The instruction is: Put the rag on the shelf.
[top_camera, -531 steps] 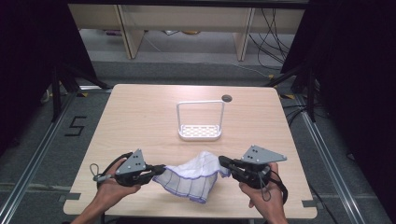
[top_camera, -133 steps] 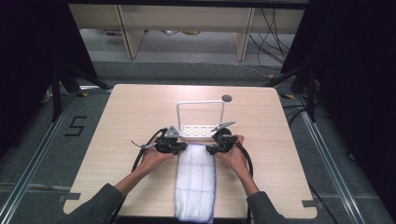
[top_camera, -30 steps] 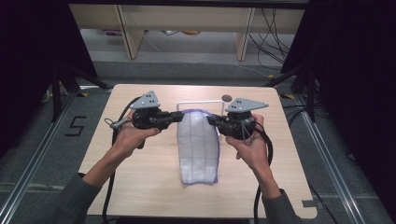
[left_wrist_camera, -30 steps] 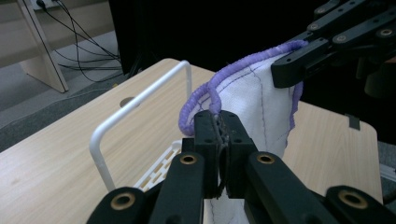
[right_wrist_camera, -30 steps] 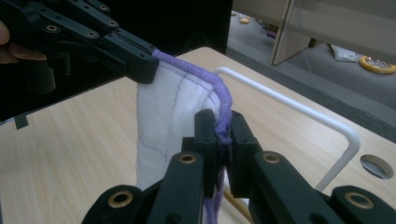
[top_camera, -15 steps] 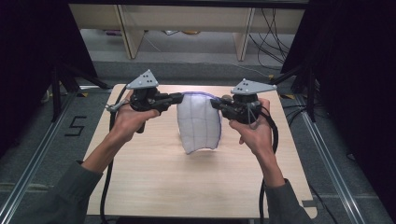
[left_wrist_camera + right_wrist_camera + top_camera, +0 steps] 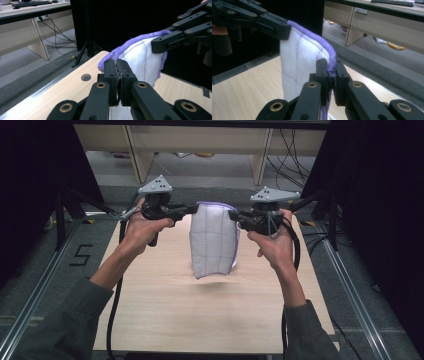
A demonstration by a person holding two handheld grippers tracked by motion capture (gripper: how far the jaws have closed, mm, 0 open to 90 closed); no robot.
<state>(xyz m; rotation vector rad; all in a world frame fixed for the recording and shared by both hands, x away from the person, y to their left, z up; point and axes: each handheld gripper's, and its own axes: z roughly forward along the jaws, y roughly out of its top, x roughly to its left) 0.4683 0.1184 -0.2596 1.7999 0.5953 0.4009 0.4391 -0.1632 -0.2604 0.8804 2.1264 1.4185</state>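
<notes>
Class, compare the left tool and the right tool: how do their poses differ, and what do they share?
The left tool points rightward, the right tool leftward. The left grips the cloth's left top corner, the right its right top corner. The left sits slightly higher. Both are shut on the cloth, holding it above the table.

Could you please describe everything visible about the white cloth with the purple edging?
The white quilted cloth with purple stitched edging looks soft and towel-like, crossed by thin purple grid lines. It hangs upright above the light wooden table, its bottom edge off the surface. The left tool and right tool each pinch a top corner, and the upper hem arches between them.
</notes>
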